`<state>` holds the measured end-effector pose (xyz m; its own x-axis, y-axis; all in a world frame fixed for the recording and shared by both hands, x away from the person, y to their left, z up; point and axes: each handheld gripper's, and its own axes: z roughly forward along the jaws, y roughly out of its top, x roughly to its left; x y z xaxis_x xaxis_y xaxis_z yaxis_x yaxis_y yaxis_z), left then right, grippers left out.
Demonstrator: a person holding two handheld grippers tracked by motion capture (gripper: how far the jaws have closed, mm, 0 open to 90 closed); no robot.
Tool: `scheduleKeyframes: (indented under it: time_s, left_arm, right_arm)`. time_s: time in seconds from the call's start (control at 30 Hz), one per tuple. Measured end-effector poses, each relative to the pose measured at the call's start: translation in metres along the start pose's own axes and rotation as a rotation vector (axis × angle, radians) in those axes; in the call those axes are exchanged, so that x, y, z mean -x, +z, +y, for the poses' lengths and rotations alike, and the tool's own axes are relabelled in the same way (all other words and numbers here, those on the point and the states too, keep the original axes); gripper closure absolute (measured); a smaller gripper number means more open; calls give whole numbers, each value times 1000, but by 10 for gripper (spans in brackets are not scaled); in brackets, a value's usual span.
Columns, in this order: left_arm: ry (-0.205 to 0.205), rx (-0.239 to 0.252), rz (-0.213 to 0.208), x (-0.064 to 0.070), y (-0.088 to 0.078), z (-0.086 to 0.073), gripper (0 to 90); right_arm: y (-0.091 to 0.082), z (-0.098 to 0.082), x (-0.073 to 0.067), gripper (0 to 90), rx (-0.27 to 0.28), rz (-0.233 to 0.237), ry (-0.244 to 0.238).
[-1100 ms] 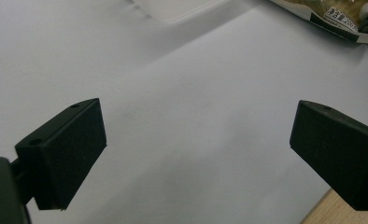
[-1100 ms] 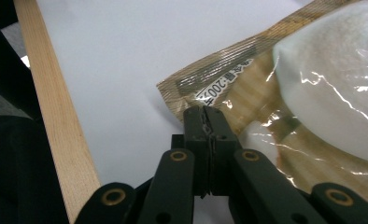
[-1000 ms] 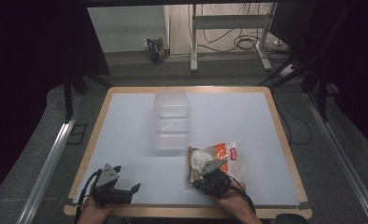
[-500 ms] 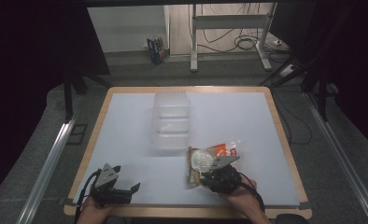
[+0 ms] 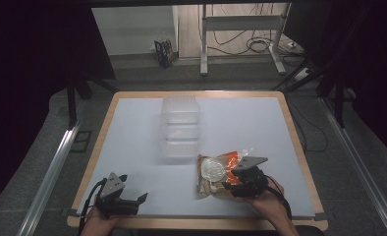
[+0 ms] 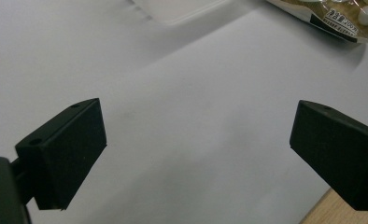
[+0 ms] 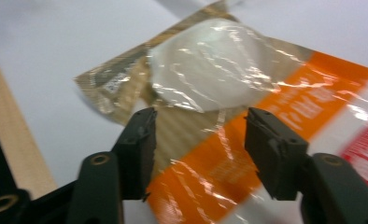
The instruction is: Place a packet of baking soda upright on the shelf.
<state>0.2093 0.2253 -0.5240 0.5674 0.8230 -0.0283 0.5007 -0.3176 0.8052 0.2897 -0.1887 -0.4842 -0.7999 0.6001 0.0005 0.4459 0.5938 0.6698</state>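
Note:
A snack bag, orange and brown with a clear window of white pieces, lies flat on the white table near its front right. My right gripper hovers just over the bag's near end. In the right gripper view its jaws have just been opening and stand apart above the bag, with the pads off the film; the right gripper holds nothing. My left gripper rests at the front left, wide open over bare table, as the left gripper view confirms.
A clear plastic container with several compartments sits in the middle of the table, behind the bag. The wooden table edge runs just under both hands. A corner of the bag and the container's rim appear in the left gripper view.
The right gripper has opened and let go of the bag, pulling back to the right and slightly upward. The bag stays on the table. The left gripper has not moved.

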Motion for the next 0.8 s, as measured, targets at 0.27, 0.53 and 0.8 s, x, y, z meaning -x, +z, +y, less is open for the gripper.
scheduleKeyframes:
  time_s: [0.27,0.53,0.8]
  left_arm:
    - [-1,0,-1,0,0,0,39]
    - [0,0,0,0,0,0,39]
    - [0,-4,0,0,0,0,39]
  right_arm:
    - [-14,-9,21,260,28,-60,68]
    - [-28,-18,40,181,68,-120,110]
    - [-35,-27,52,99,80,-154,162]
